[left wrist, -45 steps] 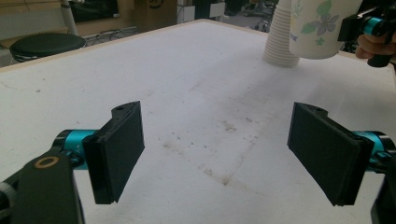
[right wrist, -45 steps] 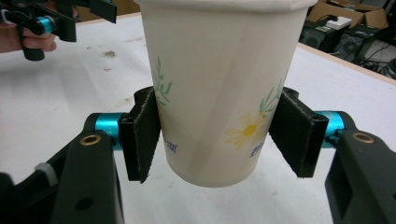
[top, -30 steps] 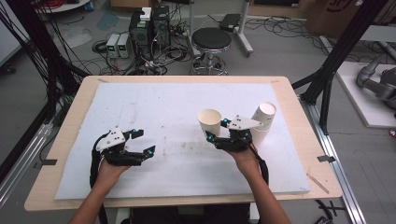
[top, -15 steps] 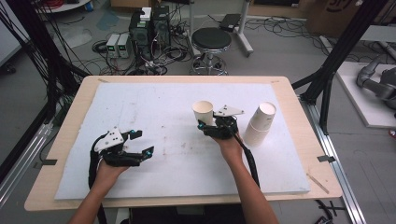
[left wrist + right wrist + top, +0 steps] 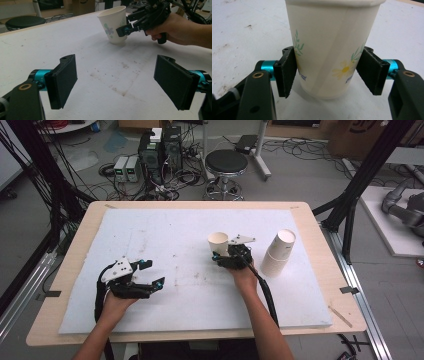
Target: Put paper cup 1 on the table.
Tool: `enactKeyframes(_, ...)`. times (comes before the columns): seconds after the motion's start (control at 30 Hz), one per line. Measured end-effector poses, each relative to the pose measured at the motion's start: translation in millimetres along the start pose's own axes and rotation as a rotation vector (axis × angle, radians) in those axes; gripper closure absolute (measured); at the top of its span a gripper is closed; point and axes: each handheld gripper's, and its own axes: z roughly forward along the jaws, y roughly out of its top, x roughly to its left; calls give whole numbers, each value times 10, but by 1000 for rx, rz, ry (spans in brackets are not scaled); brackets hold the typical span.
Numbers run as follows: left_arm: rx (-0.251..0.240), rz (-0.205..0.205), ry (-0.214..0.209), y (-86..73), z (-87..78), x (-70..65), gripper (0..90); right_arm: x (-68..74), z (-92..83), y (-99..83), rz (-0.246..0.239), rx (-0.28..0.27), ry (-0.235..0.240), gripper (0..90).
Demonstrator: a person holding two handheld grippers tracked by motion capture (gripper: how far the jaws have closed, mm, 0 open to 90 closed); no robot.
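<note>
A white paper cup with a flower print stands upright on the white mat, right of centre. My right gripper reaches to it from the near side. Its two black pads still lie against the lower sides of the paper cup. The jaws have just been opening, with the cup between them, and its base rests on the mat. My left gripper rests at the near left of the mat, open, with nothing between its pads. From there the paper cup stands farther off, with the right hand behind it.
A stack of paper cups stands on the mat to the right of the right hand. The mat covers a wooden table. Beyond the far edge are a black stool, computer boxes and cables on the floor.
The right hand has carried the cup leftwards, away from the stack, and lowered it onto the mat. The left hand has kept still.
</note>
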Motion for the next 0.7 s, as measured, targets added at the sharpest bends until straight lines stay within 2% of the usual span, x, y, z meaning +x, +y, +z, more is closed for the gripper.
enactKeyframes(0.13,2,2,1,-2,-2,4,189,7,-30,-8,-9,30,-3,353)
enactKeyframes(0.23,4,-2,2,-5,-1,5,189,6,-56,-27,-37,53,-10,344)
enactKeyframes(0.33,3,-5,3,-4,-4,4,189,-10,-78,-47,-33,71,-5,319)
enactKeyframes(0.4,2,-6,3,-4,-6,7,189,-20,-107,-63,-35,62,-14,286)
enactKeyframes(0.47,5,-7,4,-7,-6,11,189,-33,-146,-80,-18,69,-17,246)
enactKeyframes(0.53,6,-10,5,-9,-4,11,188,-52,-197,-98,-2,65,1,217)
enactKeyframes(0.7,0,-13,8,-9,-9,16,188,-37,-403,-121,-18,33,35,216)
